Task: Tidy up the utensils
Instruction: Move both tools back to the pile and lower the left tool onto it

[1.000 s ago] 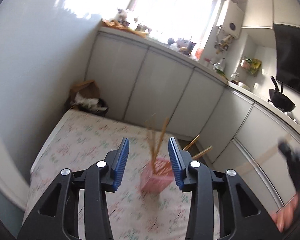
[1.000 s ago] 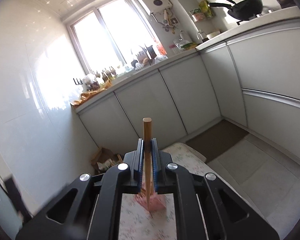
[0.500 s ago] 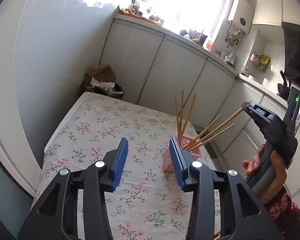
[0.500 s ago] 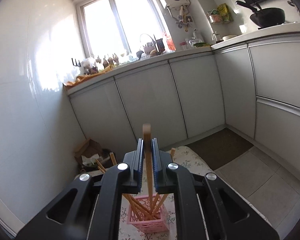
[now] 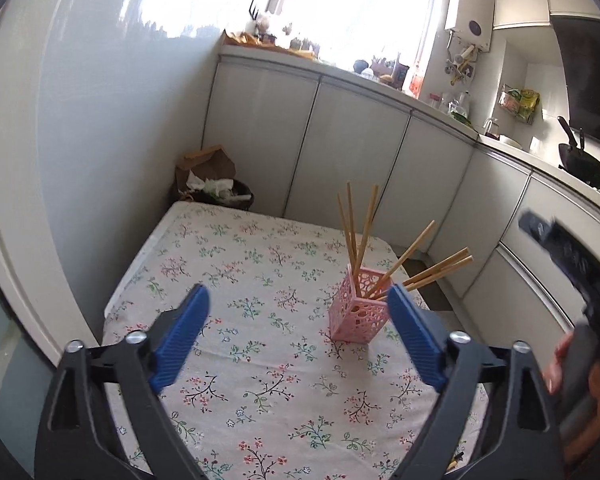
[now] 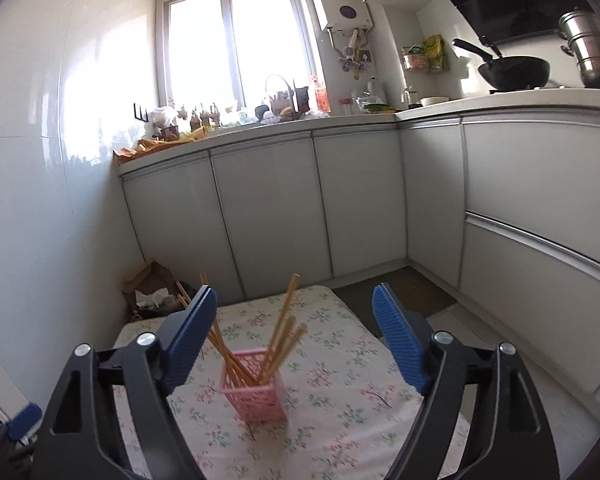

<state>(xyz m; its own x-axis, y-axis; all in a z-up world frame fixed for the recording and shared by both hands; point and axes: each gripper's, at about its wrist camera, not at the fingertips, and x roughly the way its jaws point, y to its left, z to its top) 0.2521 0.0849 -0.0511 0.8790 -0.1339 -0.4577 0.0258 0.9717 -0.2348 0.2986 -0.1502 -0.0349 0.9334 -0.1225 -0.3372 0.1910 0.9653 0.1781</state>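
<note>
The left hand-held gripper (image 5: 298,312) hangs with its blue jaws wide apart and empty; the pink holder (image 5: 358,308) of wooden chopsticks (image 5: 364,232) stands on the floral desk (image 5: 228,264) just inside its right finger. The right hand-held gripper (image 6: 294,320) also gapes empty, the holder centred below it. No writing is readable.

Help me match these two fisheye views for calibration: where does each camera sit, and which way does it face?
Left wrist: sits on the left tongs, looking down over the floral table at the pink basket of chopsticks; its own open blue fingers show, plus the right hand.
Right wrist: sits on the right tongs, facing the window and cabinets; its own open fingers show.
Shared: pink basket, chopsticks, floral table, the wok.
</note>
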